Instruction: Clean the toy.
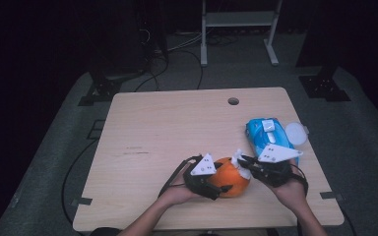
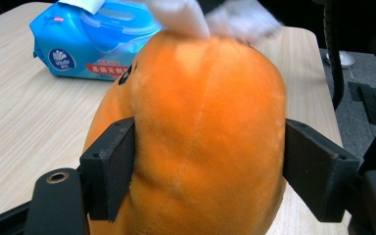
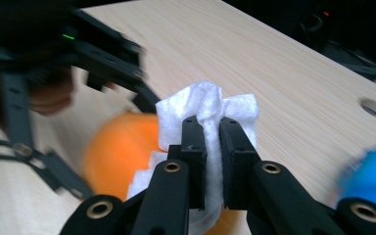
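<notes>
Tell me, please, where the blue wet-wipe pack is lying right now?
In the high view, the blue wet-wipe pack lies on the table's right side, just beyond the right tongs, beside a round white lid.

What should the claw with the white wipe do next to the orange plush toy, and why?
Probably stroke the white wipe sideways across the top of the orange plush toy. The right claw is shut on the wipe, which already rests on the toy's top, and the left claw has a pad on each side of the toy, which should steady it on the table.

Wipes pack (image 1: 268, 133) blocks right; tabletop (image 1: 177, 128) beyond lies free.
</notes>
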`<state>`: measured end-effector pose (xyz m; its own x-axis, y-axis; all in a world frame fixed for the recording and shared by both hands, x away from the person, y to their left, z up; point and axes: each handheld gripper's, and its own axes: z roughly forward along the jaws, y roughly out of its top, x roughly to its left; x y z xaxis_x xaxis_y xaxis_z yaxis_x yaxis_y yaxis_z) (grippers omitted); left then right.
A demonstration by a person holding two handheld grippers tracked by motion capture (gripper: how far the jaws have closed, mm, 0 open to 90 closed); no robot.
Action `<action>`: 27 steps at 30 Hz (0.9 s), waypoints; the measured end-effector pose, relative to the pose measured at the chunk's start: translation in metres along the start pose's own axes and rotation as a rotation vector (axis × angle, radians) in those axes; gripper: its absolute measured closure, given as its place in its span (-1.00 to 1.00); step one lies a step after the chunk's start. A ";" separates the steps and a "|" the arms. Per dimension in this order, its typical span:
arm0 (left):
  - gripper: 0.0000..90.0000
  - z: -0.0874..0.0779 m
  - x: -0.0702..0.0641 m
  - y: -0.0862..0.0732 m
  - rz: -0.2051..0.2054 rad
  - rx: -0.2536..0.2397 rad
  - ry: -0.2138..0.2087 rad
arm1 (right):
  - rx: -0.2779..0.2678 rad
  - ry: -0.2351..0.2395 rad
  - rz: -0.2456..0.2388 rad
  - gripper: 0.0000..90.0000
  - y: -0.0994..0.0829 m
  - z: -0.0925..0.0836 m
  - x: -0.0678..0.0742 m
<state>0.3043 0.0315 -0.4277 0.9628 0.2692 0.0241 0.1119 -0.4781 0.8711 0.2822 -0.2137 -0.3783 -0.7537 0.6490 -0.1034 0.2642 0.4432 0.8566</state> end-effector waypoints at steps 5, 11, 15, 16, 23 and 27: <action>-0.47 -0.005 0.011 -0.003 -0.069 -0.019 0.008 | 0.020 0.012 0.037 0.81 -0.011 -0.006 -0.014; -0.54 -0.011 0.026 -0.007 -0.190 -0.048 0.021 | 0.047 0.077 0.012 0.81 -0.011 -0.009 -0.008; -0.54 -0.006 0.019 -0.005 -0.149 -0.032 0.025 | 0.037 0.124 -0.034 0.81 -0.001 -0.001 0.009; -0.54 -0.004 0.015 -0.004 -0.123 -0.026 0.023 | 0.027 0.129 -0.047 0.81 0.003 0.002 0.015; -0.52 -0.003 0.010 -0.003 -0.064 -0.015 0.019 | -0.002 0.094 -0.048 0.81 0.007 0.003 0.012; -0.53 -0.006 0.020 -0.006 -0.116 -0.030 0.021 | 0.008 0.067 0.042 0.81 -0.012 0.002 -0.009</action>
<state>0.3209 0.0450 -0.4294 0.9384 0.3387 -0.0682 0.2149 -0.4175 0.8829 0.2868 -0.2236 -0.3883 -0.7804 0.6244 -0.0333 0.3007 0.4214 0.8556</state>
